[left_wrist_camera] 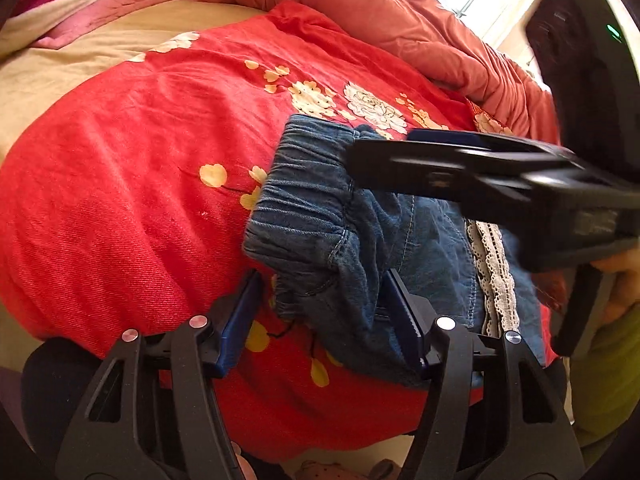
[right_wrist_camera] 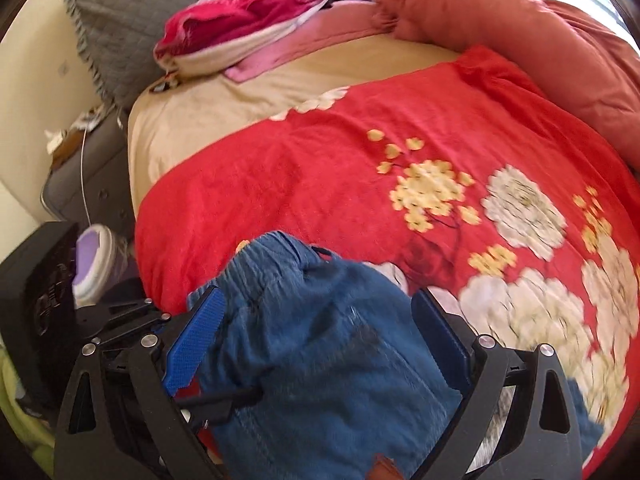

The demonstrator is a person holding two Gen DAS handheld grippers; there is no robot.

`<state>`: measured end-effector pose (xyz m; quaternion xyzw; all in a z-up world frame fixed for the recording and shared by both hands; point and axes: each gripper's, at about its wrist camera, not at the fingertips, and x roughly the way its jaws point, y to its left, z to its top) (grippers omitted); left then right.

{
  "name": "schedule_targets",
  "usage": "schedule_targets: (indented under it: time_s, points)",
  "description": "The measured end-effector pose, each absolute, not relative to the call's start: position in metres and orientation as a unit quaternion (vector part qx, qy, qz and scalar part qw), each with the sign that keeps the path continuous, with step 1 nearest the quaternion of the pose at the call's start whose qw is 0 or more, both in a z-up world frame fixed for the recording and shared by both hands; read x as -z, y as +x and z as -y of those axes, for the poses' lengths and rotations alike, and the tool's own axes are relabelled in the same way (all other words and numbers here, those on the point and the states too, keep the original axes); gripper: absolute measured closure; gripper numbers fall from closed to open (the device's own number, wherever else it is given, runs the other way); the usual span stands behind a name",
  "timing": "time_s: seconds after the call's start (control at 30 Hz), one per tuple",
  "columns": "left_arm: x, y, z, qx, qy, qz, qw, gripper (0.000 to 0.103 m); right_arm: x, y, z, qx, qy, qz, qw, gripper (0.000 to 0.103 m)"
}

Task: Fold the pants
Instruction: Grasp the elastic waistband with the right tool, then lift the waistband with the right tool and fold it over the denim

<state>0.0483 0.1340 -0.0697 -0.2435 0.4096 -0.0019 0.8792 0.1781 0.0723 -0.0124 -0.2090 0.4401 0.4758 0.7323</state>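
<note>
The pants, small blue denim ones with an elastic waistband and a strip of white lace trim, lie bunched on the red floral blanket that covers the bed, toward its near right part. In the left wrist view the waistband points to the far left, and the garment's long axis runs from there back toward the near right, where the legs pass out of sight under the right gripper.

The left gripper has its jaws spread wide, straddling a near fold of denim; the right blue pad touches or overlaps the cloth, but nothing is pinched. The right gripper reaches in from the right across the far edge of the pants; seen side-on and blurred in that view, its jaws look narrow, yet its own camera shows them apart with denim lying between or beneath them. Whether they press the cloth cannot be told.

Both tools sit close to the garment, the left nearer the waistband's near corner. A fold would likely bring waistband toward hem along that long axis.

The hems are cut off, the right view is motion-blurred, and how many layers already lie stacked is unclear. A rolled orange quilt borders the far side.
</note>
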Motion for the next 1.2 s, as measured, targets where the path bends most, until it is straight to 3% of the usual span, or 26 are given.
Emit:
schedule_targets:
  time_s: [0.23,0.33,0.5,0.7,0.9,1.03,1.2]
  points:
    - [0.070,0.048,-0.135,0.005,-0.244,-0.408,0.880,0.048,0.037,0.195,-0.093,-0.493,-0.193,-0.478,0.701,0.014]
    - [0.071,0.047,-0.137,0.006,-0.249,-0.406,0.879,0.048,0.049,0.197,-0.099,-0.516,-0.170,-0.500,0.674,0.041]
    - [0.070,0.045,-0.139,0.013,-0.262,-0.400,0.878,0.045,0.041,0.196,-0.086,-0.530,-0.145,-0.488,0.678,0.063]
    - [0.063,0.043,-0.141,0.035,-0.304,-0.384,0.871,0.029,0.005,0.195,-0.050,-0.566,-0.082,-0.454,0.683,0.066]
    - [0.055,0.048,-0.127,0.075,-0.327,-0.391,0.857,0.029,-0.017,0.191,-0.017,-0.582,-0.054,-0.429,0.689,0.066]
    - [0.044,0.051,-0.106,0.092,-0.318,-0.398,0.856,0.045,-0.028,0.188,0.009,-0.579,-0.039,-0.416,0.700,0.066]
    - [0.027,0.054,-0.083,0.101,-0.291,-0.399,0.864,0.049,-0.034,0.191,0.041,-0.575,-0.024,-0.404,0.711,0.066]
